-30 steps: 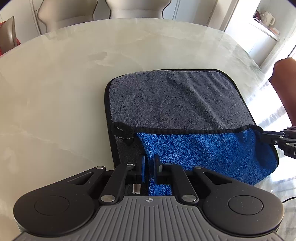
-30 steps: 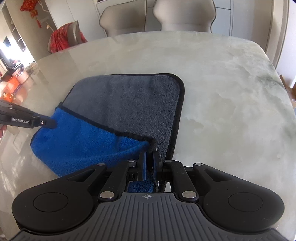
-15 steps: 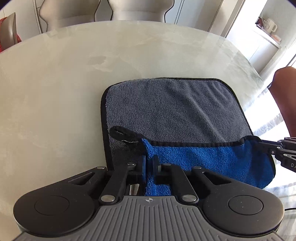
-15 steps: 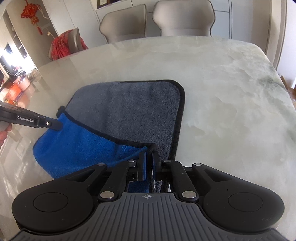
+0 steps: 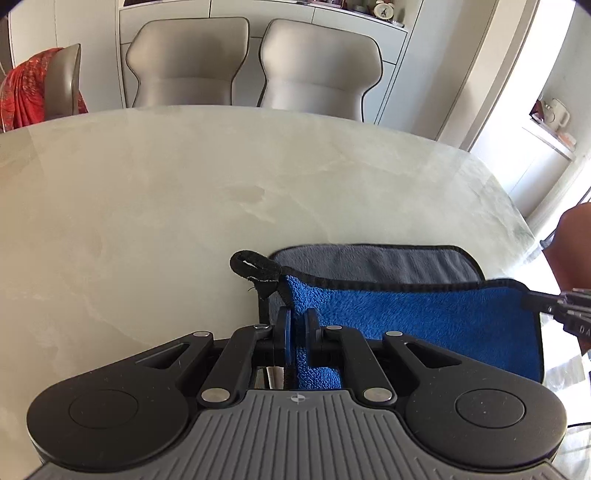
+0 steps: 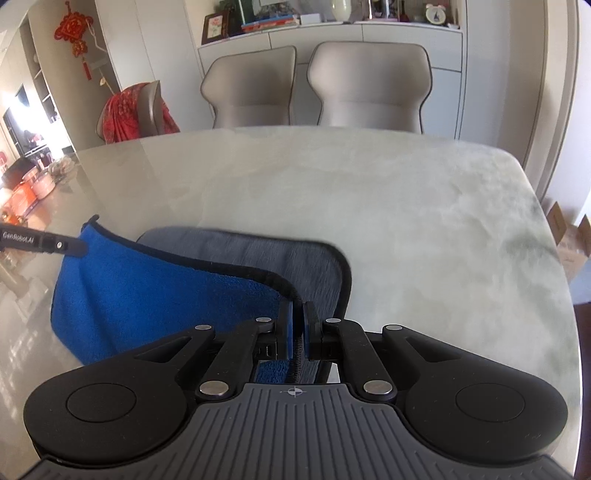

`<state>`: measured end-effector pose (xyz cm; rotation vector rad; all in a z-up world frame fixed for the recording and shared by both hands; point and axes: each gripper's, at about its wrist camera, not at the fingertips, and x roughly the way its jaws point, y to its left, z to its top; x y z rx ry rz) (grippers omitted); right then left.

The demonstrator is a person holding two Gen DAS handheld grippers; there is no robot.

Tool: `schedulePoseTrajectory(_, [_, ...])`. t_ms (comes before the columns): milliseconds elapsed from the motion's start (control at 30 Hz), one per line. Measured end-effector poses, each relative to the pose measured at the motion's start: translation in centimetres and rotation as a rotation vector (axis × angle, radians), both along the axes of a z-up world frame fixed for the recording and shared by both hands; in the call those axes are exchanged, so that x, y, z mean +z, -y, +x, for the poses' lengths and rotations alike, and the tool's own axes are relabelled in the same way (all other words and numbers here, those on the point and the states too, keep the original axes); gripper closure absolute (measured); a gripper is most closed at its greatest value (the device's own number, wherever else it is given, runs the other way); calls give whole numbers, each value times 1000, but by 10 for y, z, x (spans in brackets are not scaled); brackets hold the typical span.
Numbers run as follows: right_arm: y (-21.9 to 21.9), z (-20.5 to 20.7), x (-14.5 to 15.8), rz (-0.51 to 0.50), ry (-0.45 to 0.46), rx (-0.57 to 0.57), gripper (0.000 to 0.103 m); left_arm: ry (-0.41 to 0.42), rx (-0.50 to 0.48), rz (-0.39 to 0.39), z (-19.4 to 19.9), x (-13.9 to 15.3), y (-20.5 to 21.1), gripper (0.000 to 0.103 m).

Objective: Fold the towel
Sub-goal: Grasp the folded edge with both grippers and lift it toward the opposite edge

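Observation:
The towel is blue on one face and grey on the other, with black edging, and lies on a pale marble table. Its near edge is lifted, blue side toward me, with the grey part still flat behind. My left gripper is shut on the towel's left near corner, beside a black hanging loop. My right gripper is shut on the right near corner. Each gripper shows in the other's view: the right gripper at the far right, the left gripper at the far left.
Two beige chairs stand behind the table's far edge, and a third chair with a red cloth is at the left. A white cabinet with ornaments lines the back wall. A person's arm shows at the right edge.
Both grippers have risen and tipped up with the towel's near corners, so the blue side hangs higher. More of the room and less grey towel is visible.

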<state>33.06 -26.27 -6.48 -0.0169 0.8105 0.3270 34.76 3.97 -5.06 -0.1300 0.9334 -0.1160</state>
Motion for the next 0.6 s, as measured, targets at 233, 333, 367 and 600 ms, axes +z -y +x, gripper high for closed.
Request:
schedulePoseTrajectory(233, [-2,49,-6,-23,-7,-2,97,22,3,25,29,-3,-1,96])
schedulePoseTrajectory(333, [-5,61,-14,-37,-30,0,97,9,3,35,42,-8,-1,96])
schedulePoseTrajectory(367, [-6,65,-17,-42,-37,0,97,7,1,43,47,-10,0,96])
schedulePoseTrajectory(600, [-11,78,-41,-69,-93,-10,97,-18,-10,69,64,-28,5,94])
